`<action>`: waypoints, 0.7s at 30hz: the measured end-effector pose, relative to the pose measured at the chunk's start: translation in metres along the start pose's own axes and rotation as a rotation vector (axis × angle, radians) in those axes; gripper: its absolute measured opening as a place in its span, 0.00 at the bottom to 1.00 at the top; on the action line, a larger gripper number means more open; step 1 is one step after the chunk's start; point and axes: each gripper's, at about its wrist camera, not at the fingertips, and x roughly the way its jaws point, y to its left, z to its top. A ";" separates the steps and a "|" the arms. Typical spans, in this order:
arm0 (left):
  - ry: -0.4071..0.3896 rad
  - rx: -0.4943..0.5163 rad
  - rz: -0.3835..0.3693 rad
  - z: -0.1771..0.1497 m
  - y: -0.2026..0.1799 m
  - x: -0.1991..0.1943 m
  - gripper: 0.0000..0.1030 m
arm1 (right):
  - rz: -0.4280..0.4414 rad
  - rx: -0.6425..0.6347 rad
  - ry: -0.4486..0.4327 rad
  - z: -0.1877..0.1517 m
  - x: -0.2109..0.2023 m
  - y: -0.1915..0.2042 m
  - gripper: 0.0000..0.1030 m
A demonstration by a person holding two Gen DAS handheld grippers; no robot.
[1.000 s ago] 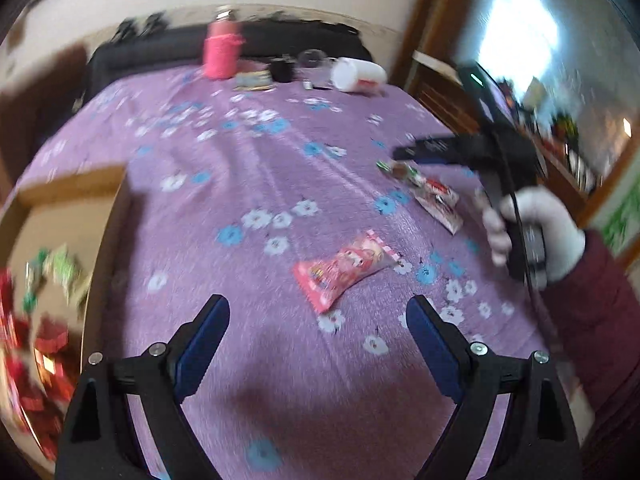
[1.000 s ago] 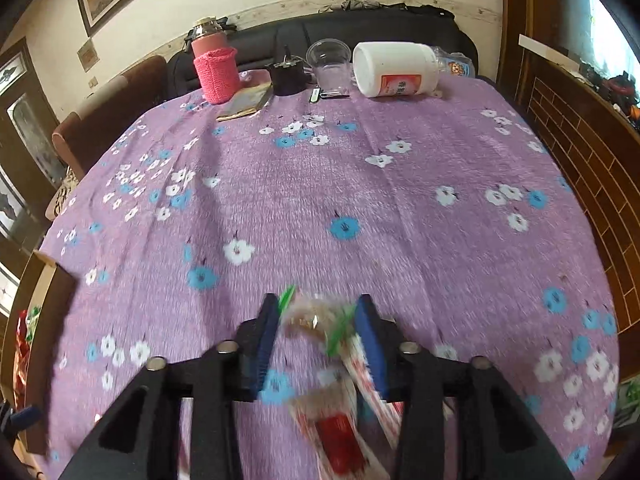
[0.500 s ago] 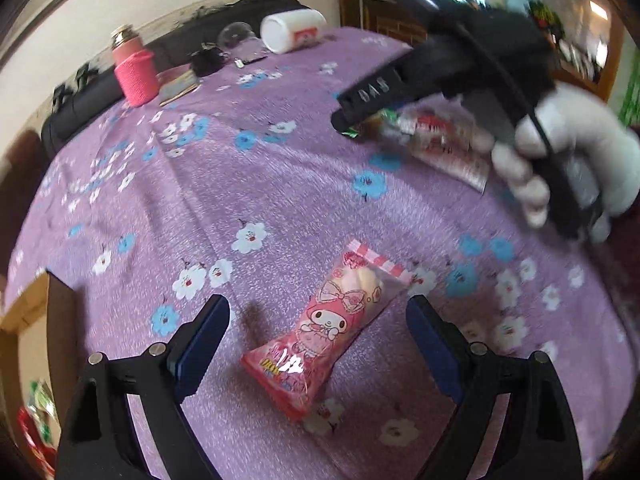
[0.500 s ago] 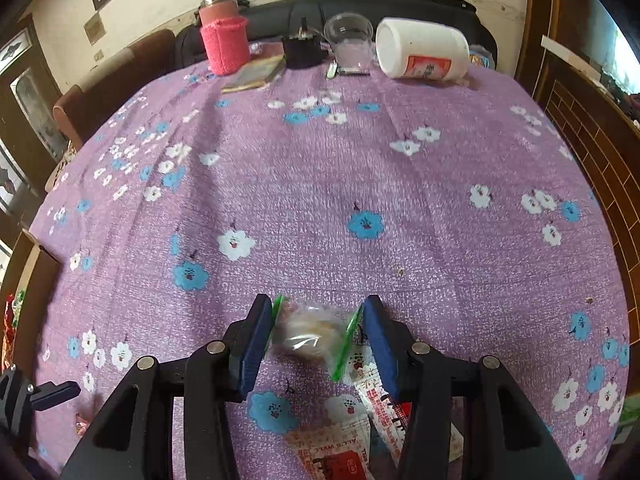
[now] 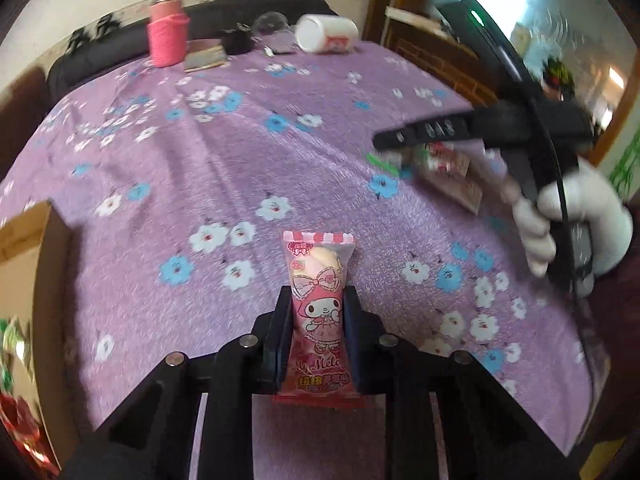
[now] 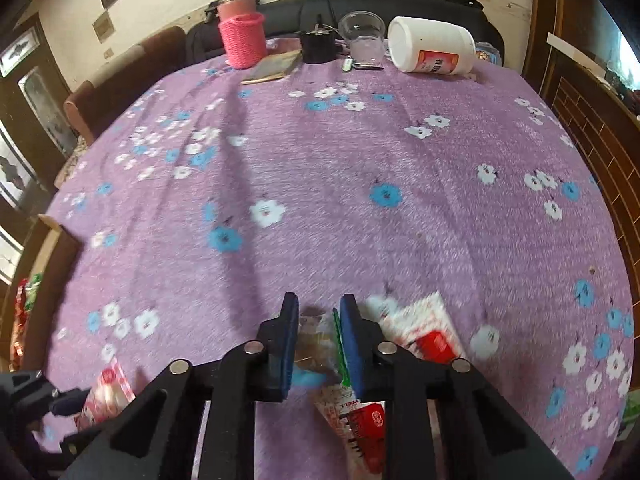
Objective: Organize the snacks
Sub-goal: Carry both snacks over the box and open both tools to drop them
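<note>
Left wrist view: left claw [image 5: 316, 322] clamped on pink snack packet [image 5: 319, 312], packet upright between pads above purple floral counter [image 5: 224, 168]. Right wrist view: right claw [image 6: 319, 344] closed on clear green-edged snack packet [image 6: 316, 344]; red-and-white packets [image 6: 430, 340] lie loose at 4 o'clock. Step judged: both pickups made, carry pending. Next move likely calls for swing toward cardboard box [image 5: 24, 256] at 9 o'clock, release inside.

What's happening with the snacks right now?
Left gripper shut on pink snack packet. Right gripper shut on clear snack bag. Nothing blocking.
</note>
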 end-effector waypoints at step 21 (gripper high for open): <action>-0.166 -0.254 -0.044 -0.043 0.066 -0.090 0.22 | -0.110 -0.003 -0.035 -0.015 -0.006 0.021 0.25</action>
